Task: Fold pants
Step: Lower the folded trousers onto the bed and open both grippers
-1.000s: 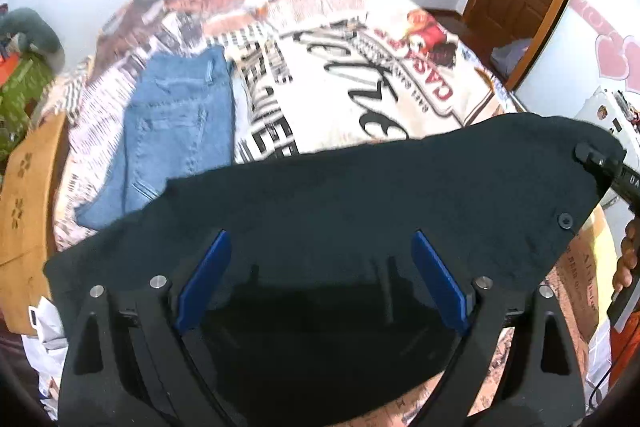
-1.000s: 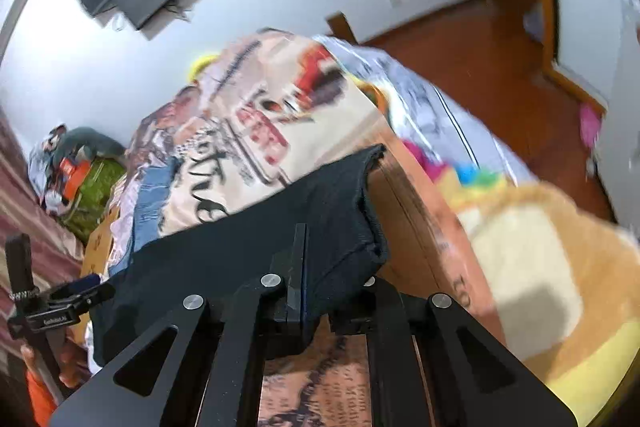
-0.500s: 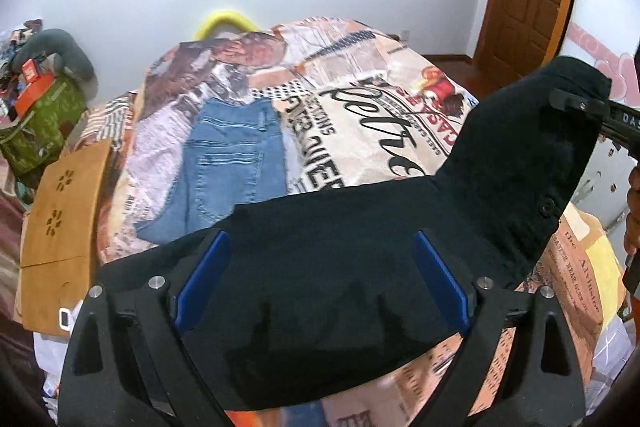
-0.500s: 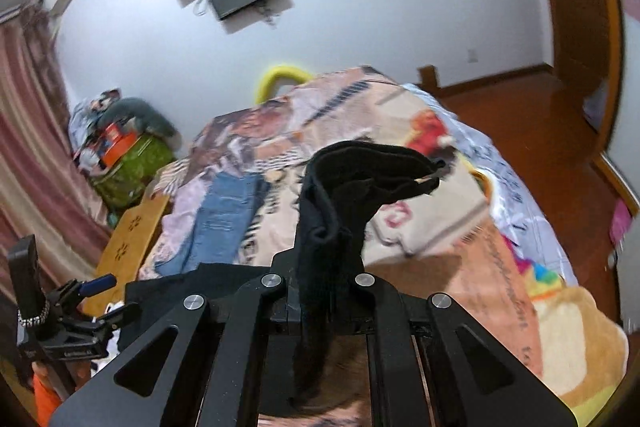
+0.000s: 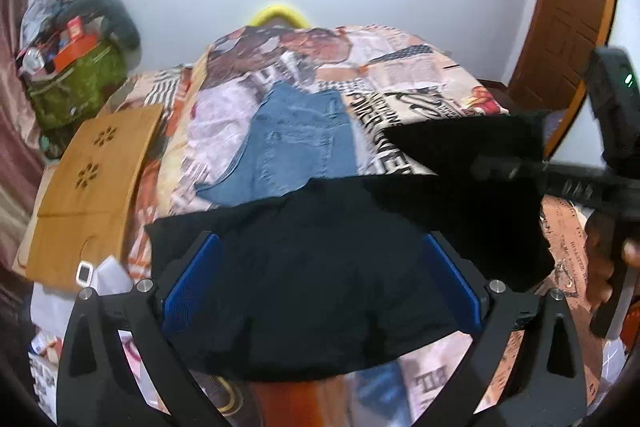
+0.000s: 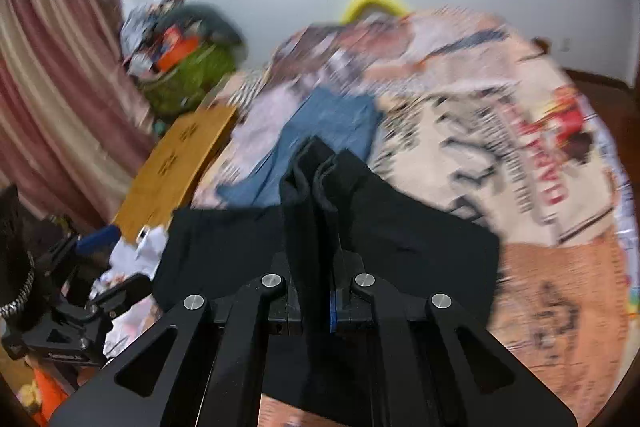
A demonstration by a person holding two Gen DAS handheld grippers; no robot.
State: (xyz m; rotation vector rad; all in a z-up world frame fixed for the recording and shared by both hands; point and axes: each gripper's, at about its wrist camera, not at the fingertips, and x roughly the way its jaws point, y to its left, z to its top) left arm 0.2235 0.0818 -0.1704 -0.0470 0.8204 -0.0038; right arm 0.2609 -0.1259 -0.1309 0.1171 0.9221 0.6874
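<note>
Newsprint-patterned bedding (image 5: 420, 67) covers the bed, where black fabric pants (image 5: 320, 267) lie spread crosswise, near a pair of blue denim jeans (image 5: 296, 143). The right claw (image 6: 316, 267) pinches a bunched end of the pants, folding it toward the left side. The left claw (image 5: 320, 279) hovers directly over the pants, gaping; its jaws have just been opening, cloth beneath but unpinched. A second ago that end hung far right.

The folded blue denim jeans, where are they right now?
In the left wrist view, the folded blue denim jeans lie mid-bed on the newspaper-print bedspread, just beyond the black pants and right of the wooden board.
</note>
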